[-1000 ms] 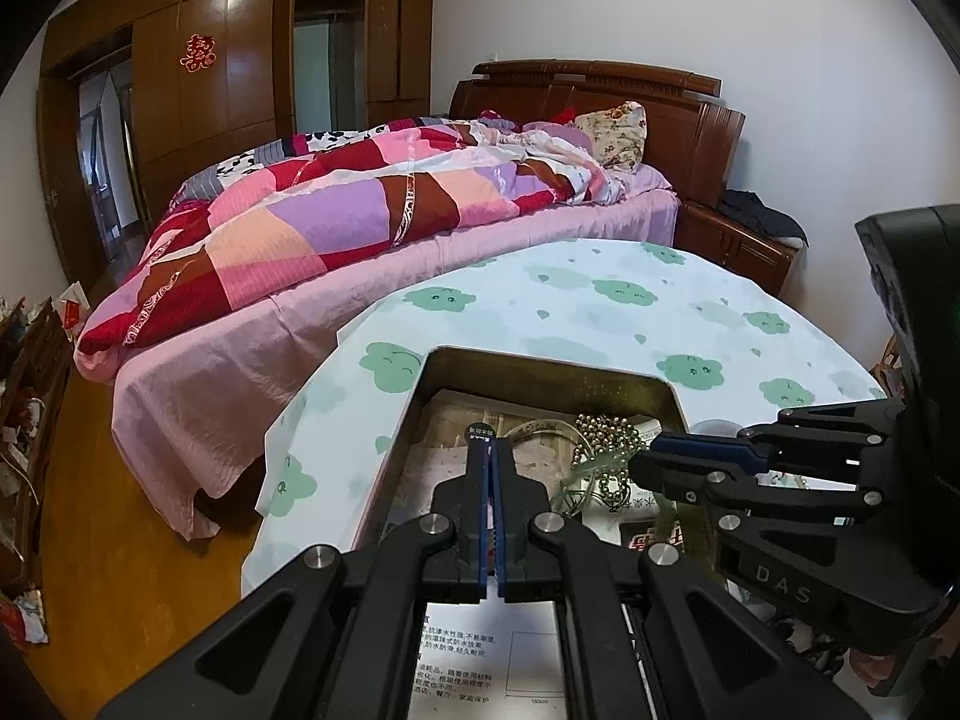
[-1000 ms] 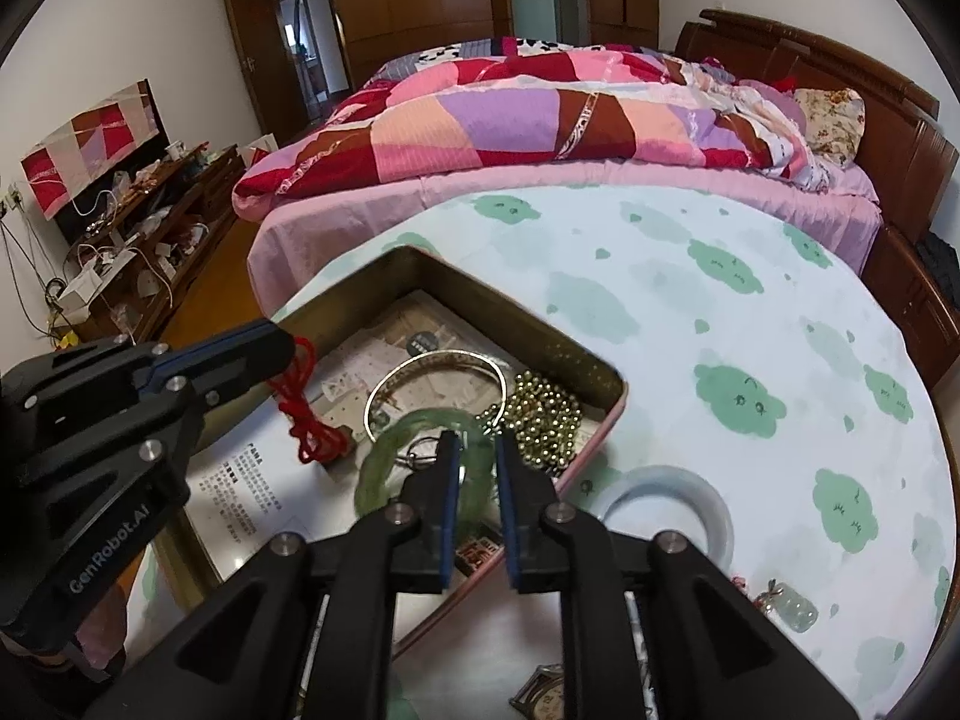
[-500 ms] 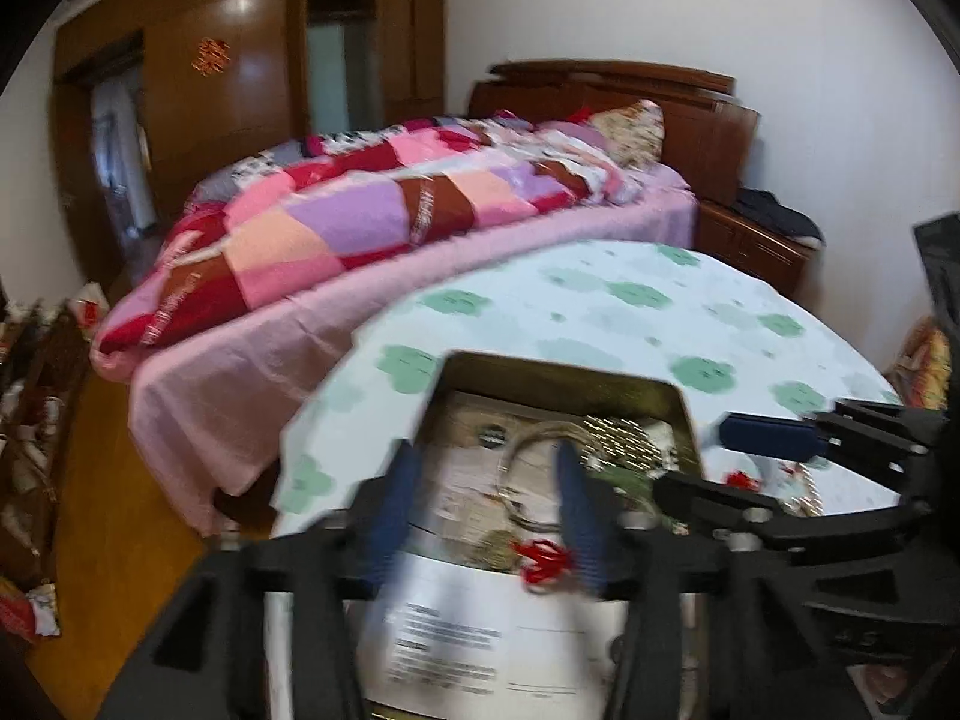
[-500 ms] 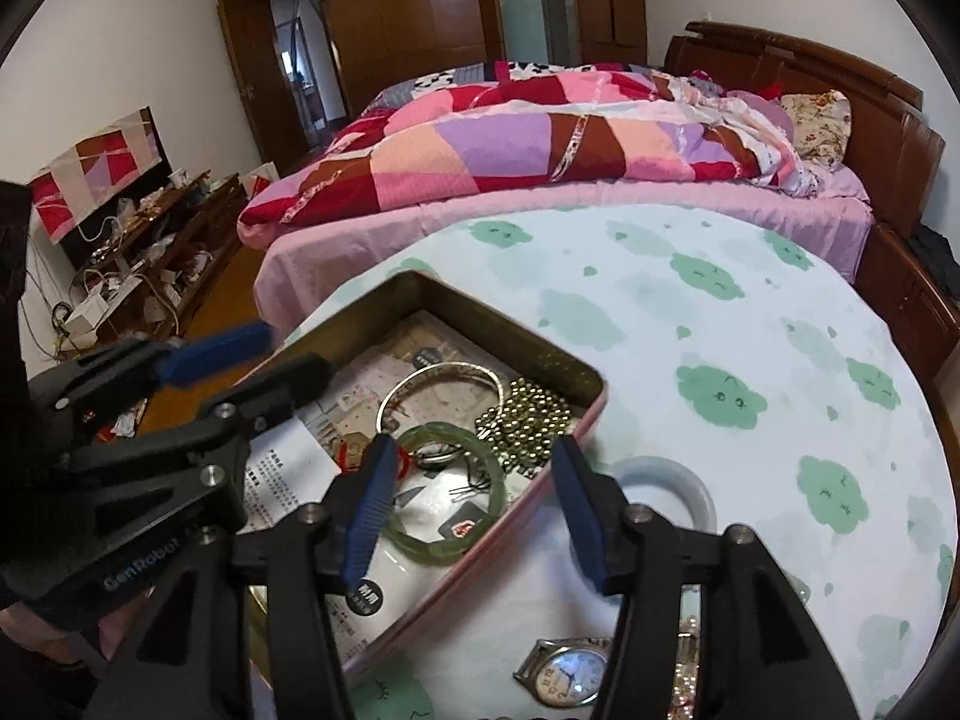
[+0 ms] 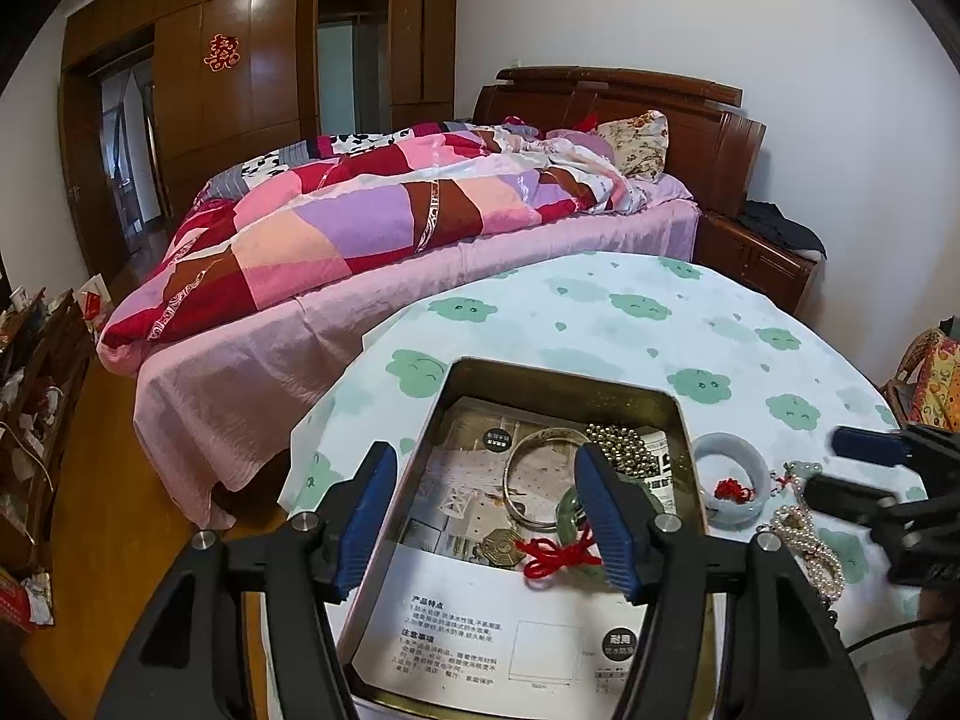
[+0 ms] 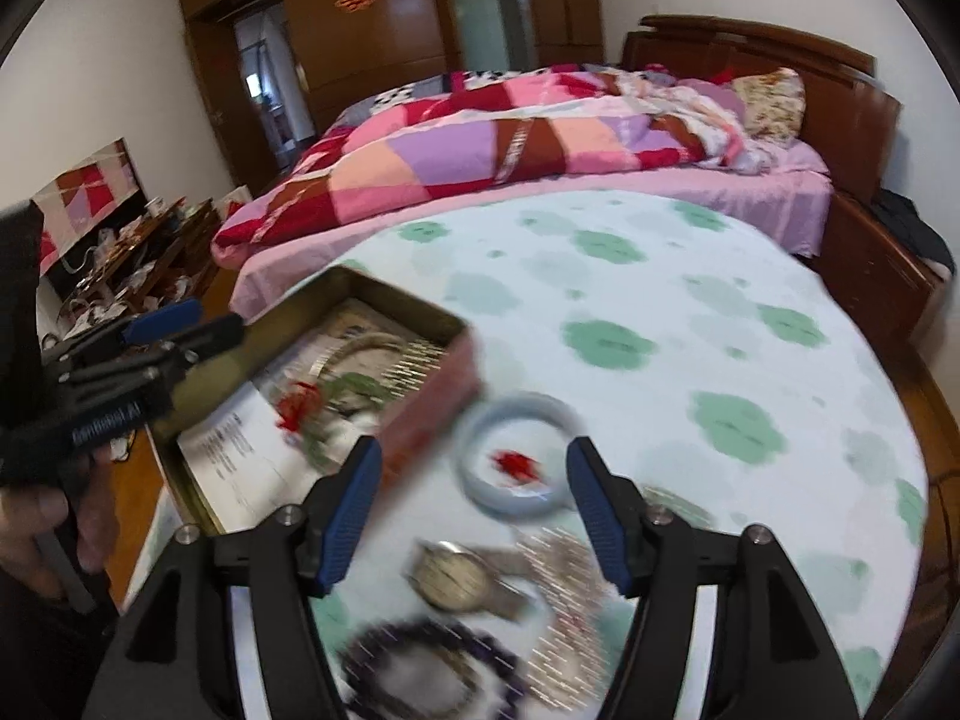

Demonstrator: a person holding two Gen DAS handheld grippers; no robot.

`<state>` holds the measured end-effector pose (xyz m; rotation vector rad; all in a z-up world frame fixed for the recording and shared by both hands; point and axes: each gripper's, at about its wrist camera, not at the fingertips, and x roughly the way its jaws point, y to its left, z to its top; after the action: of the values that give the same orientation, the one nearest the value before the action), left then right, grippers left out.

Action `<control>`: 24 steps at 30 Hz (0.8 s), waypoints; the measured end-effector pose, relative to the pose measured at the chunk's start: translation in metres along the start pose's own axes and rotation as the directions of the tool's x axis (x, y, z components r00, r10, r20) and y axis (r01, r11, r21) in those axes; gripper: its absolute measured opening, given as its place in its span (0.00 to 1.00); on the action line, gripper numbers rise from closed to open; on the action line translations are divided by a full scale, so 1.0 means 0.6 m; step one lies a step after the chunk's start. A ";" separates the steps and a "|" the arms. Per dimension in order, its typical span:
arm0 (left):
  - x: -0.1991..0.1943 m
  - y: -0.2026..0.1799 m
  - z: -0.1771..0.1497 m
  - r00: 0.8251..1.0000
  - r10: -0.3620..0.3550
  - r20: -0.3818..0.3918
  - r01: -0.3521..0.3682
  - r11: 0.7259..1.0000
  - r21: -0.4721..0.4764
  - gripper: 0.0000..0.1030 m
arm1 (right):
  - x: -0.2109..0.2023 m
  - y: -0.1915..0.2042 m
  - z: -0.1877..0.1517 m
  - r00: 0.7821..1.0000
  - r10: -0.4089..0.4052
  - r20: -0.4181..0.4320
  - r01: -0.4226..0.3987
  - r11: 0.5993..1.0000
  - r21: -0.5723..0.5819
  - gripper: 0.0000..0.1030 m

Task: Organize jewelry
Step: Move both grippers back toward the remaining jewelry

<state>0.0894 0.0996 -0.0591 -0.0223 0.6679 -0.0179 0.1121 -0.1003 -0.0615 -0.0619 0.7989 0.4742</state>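
A metal tin (image 5: 558,381) (image 6: 420,312) on the round table holds a silver bangle (image 5: 522,480), gold beads (image 5: 624,447), a green bangle (image 5: 567,516), a brass charm (image 5: 498,543) and a red knotted cord (image 5: 555,558). My left gripper (image 5: 486,516) is open and empty over the tin. My right gripper (image 6: 474,504) is open and empty over loose pieces right of the tin: a pale bangle (image 6: 516,456) (image 5: 729,480) around a small red knot, a watch (image 6: 456,576), a pearl strand (image 5: 810,546) and dark beads (image 6: 432,660). The right wrist view is blurred.
The table has a white cloth with green clouds (image 5: 630,324). A bed with a patchwork quilt (image 5: 384,222) stands right behind it. A printed sheet (image 5: 510,630) lines the tin. Wooden floor (image 5: 90,516) and cluttered shelves lie to the left.
Both grippers opened: the left let the red cord drop into the tin, the right released the green bangle there. The right gripper then swung right over the loose jewelry.
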 end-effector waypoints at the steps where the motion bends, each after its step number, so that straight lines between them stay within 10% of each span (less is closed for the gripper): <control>1: -0.003 -0.004 0.000 1.000 -0.003 0.003 0.003 1.000 0.002 0.60 | -0.010 -0.015 -0.006 1.000 -0.017 0.001 0.017 1.000 0.014 0.68; 18: -0.039 -0.110 -0.042 0.999 -0.038 -0.020 0.039 0.998 0.043 0.60 | -0.020 -0.085 -0.089 0.996 -0.060 -0.058 0.065 0.994 0.083 0.69; 24: -0.043 -0.118 -0.043 0.998 -0.058 -0.020 0.059 0.997 0.048 0.60 | 0.023 -0.060 -0.095 0.992 -0.041 -0.120 0.043 0.999 0.016 0.43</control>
<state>0.0526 0.0293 -0.0618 0.0050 0.6853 -0.0903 0.0973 -0.1400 -0.1152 -0.0908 0.9178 0.4259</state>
